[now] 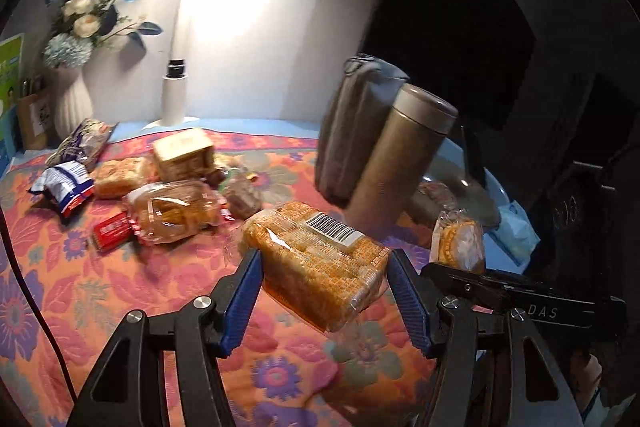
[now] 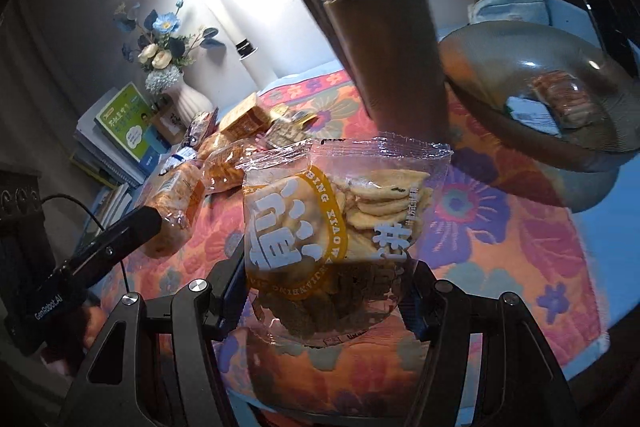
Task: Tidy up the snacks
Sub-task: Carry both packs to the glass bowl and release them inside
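Left tongs (image 1: 324,291) pinch a wrapped bread loaf (image 1: 320,263) between their blue pads, lifted above the flowered table (image 1: 120,287). Right tongs (image 2: 324,291) pinch a clear bag of crackers (image 2: 340,223). Beyond both stands a metal flask (image 2: 384,43); right of it, a bowl (image 2: 500,131) holding one snack.

We see glossy clear plastic snack bags (image 2: 344,227), a matt brushed-metal flask (image 1: 400,155), woven floral cloth (image 1: 120,287), ribbed pads (image 1: 244,303).

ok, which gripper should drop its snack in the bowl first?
Right, probably. The right gripper holds the cracker bag nearer the bowl; from the left gripper, the flask blocks it.
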`<action>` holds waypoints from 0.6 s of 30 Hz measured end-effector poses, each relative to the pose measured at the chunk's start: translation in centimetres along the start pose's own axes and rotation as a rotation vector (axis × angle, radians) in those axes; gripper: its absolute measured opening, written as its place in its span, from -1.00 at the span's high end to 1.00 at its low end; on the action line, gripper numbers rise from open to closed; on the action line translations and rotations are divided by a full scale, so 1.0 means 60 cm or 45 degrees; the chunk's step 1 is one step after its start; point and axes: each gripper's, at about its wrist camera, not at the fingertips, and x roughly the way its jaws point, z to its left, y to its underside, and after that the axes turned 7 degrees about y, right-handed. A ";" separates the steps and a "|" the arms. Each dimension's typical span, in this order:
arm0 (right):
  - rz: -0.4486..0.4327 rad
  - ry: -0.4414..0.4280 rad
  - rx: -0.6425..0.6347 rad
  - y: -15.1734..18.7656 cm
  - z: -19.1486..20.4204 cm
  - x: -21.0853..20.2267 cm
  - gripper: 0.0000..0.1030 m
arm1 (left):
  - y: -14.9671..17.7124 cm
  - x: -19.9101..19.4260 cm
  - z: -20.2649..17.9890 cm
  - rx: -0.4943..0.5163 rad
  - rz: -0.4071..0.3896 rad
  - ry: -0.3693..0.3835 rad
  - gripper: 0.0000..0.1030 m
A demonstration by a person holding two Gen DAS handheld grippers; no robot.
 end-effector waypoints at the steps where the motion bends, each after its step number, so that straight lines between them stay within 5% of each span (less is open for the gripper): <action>1: -0.016 0.008 0.016 -0.003 -0.012 -0.010 -0.20 | -0.003 0.009 -0.016 0.012 0.007 0.025 -0.19; 11: -0.227 0.155 0.126 -0.052 -0.134 -0.102 -0.20 | -0.045 0.068 -0.176 0.172 -0.006 0.255 -0.18; 18: -0.330 0.298 0.101 -0.121 -0.203 -0.124 -0.20 | -0.101 0.148 -0.296 0.304 -0.030 0.242 -0.18</action>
